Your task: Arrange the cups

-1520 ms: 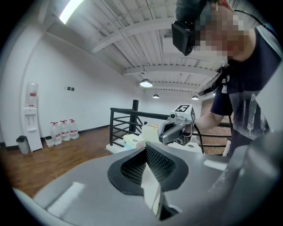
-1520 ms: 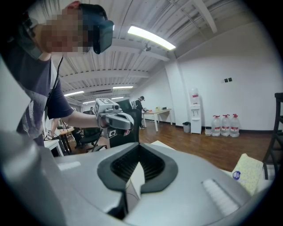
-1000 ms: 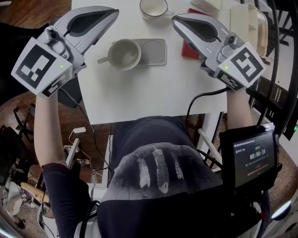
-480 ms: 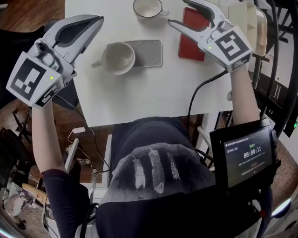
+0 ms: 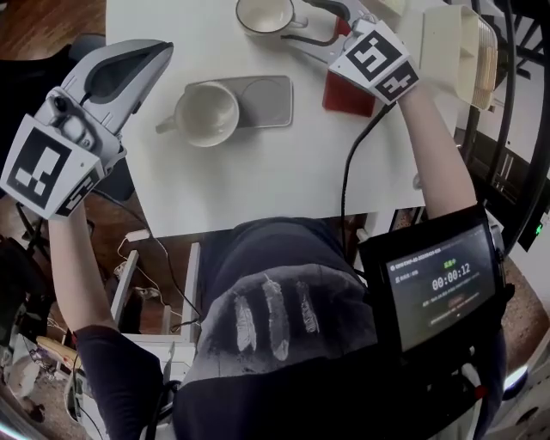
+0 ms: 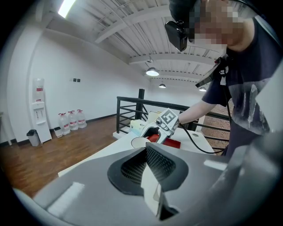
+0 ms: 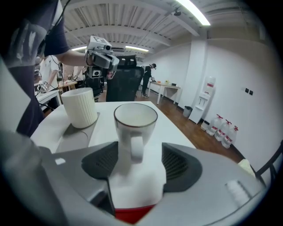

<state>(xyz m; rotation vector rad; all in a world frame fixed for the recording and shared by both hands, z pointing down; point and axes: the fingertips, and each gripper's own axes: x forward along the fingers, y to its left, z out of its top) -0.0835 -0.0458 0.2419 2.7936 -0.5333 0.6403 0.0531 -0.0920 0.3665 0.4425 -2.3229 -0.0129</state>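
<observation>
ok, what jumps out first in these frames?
The right gripper, jaws opening, straddles the handle of the dark-rimmed cup at the far side of the table, pads clear of it. Nearer, a ribbed cup sits on the left end of a grey tray. The left gripper is shut and empty.

The right hand-held gripper has reached the far cup, jaws opening round its handle.

cut off, top edge: far cup | partly covered: red mat | too small: background person
</observation>
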